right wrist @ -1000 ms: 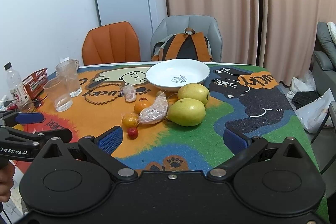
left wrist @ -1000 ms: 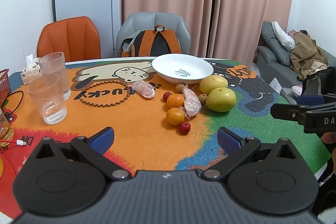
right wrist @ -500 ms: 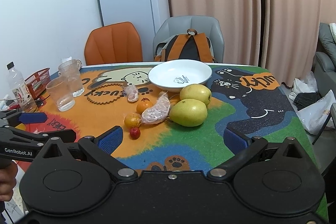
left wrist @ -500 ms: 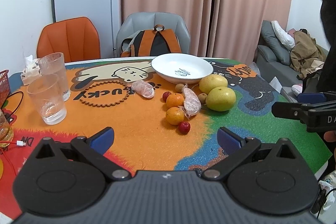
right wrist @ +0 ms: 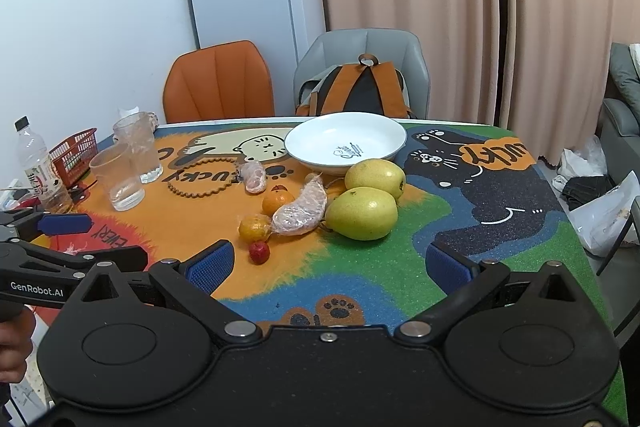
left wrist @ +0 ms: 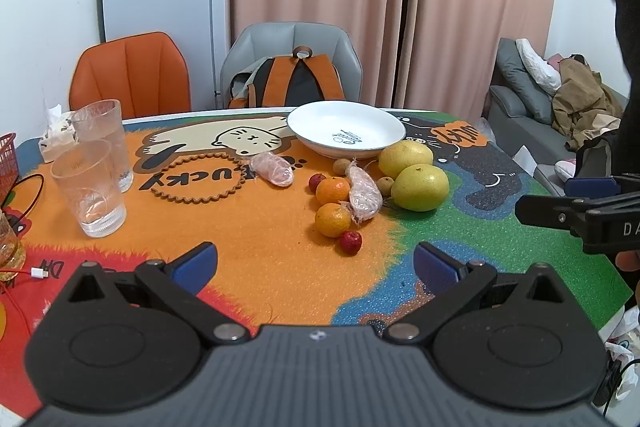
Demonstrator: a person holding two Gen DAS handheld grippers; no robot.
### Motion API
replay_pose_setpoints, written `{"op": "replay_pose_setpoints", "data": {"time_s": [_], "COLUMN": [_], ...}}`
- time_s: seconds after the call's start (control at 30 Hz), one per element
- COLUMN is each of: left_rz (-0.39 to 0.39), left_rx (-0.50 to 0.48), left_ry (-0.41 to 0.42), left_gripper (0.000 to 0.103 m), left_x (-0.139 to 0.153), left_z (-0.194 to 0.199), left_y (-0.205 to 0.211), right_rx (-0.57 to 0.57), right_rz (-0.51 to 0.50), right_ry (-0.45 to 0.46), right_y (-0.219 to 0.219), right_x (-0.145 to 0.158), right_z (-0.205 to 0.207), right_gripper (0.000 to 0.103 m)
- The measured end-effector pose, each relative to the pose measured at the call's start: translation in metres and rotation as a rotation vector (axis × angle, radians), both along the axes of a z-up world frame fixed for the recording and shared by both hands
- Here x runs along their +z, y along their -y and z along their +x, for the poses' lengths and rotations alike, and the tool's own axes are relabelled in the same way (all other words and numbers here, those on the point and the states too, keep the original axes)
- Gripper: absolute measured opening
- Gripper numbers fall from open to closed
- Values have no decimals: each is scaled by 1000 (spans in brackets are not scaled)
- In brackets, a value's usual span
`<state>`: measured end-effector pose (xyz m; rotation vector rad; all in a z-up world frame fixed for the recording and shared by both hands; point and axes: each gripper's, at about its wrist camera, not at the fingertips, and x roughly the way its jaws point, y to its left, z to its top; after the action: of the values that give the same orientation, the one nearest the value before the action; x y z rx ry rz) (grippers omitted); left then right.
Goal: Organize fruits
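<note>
A white bowl [left wrist: 346, 134] [right wrist: 346, 143] stands empty at the table's far middle. In front of it lie two yellow-green pomelos [left wrist: 420, 187] [right wrist: 362, 213], two small oranges [left wrist: 333, 219] [right wrist: 254, 227], red berries [left wrist: 351, 242] [right wrist: 259, 251], small brown fruits [left wrist: 386, 185] and two net-wrapped pink pieces [left wrist: 363, 193] [right wrist: 301, 209]. My left gripper [left wrist: 316, 267] is open and empty, held short of the fruit. My right gripper [right wrist: 328, 263] is open and empty, near the front edge, also short of the fruit.
Two clear glasses [left wrist: 90, 189] [right wrist: 118, 177] stand at the left, with a red basket [right wrist: 74, 155], a bottle [right wrist: 36, 167] and a cable [left wrist: 38, 273]. An orange chair [left wrist: 130, 73] and a grey chair with a backpack [left wrist: 294, 83] stand behind the table.
The right gripper has edged slightly forward and left toward the fruit. The left gripper has barely moved. No fruit has moved.
</note>
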<state>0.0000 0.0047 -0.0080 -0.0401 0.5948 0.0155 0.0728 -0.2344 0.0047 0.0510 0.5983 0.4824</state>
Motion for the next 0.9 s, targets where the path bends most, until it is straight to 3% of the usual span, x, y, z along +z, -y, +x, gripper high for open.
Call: {"op": "replay_pose_setpoints", "data": {"time_s": [0.9], "left_rz": [0], "left_rx": [5], "left_ry": [-15], "left_gripper": [103], "left_x": [-8], "left_z": [9], "left_y": [2], "right_rx": [6], "right_rz": [7], "right_ry": [-15], "right_y": [2], "right_x": [-11], "right_z": [8], "right_gripper": [103]}}
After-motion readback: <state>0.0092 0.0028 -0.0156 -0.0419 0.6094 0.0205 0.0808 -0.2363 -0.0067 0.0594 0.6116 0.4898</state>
